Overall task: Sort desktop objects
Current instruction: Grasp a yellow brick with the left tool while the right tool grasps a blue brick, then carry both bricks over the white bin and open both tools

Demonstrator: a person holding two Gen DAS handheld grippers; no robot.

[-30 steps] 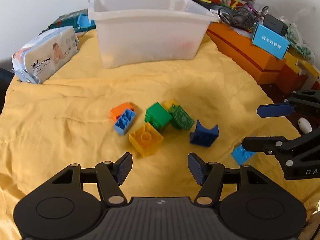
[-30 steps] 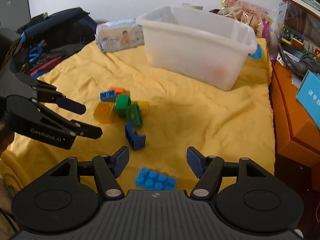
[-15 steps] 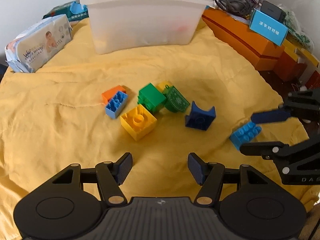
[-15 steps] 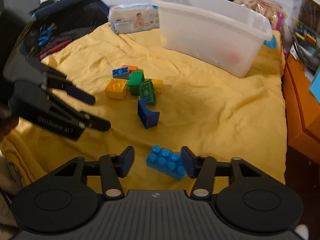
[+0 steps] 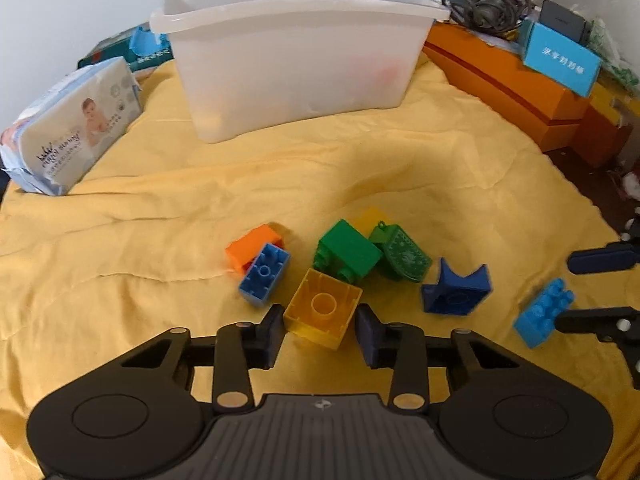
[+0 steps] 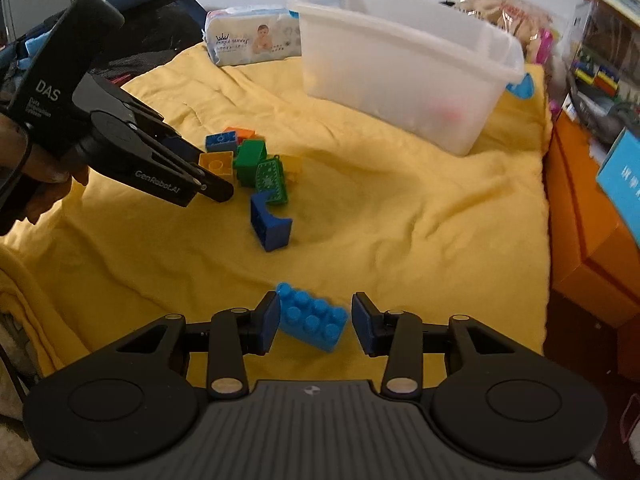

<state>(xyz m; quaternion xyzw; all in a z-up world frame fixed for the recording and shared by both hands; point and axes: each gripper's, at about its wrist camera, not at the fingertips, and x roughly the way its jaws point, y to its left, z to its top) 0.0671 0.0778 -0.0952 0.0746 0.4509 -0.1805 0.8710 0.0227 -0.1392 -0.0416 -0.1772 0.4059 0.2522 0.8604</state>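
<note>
Two grippers, both just closing: my left [image 5: 320, 326] straddles the yellow block [image 5: 322, 307], my right [image 6: 315, 322] the light-blue brick [image 6: 313, 317] (pads barely apart from each), on the cloth [image 6: 400, 216].

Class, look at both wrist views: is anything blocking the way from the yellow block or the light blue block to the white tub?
Nothing visible blocks the light blue block: only bare yellow cloth lies before the white tub. From the yellow block, the green block sits directly ahead, so lifting over it is likely needed.

Eight toy blocks [image 5: 322, 307], one bin [image 5: 296, 52], one wipes pack [image 5: 72, 128]
</note>
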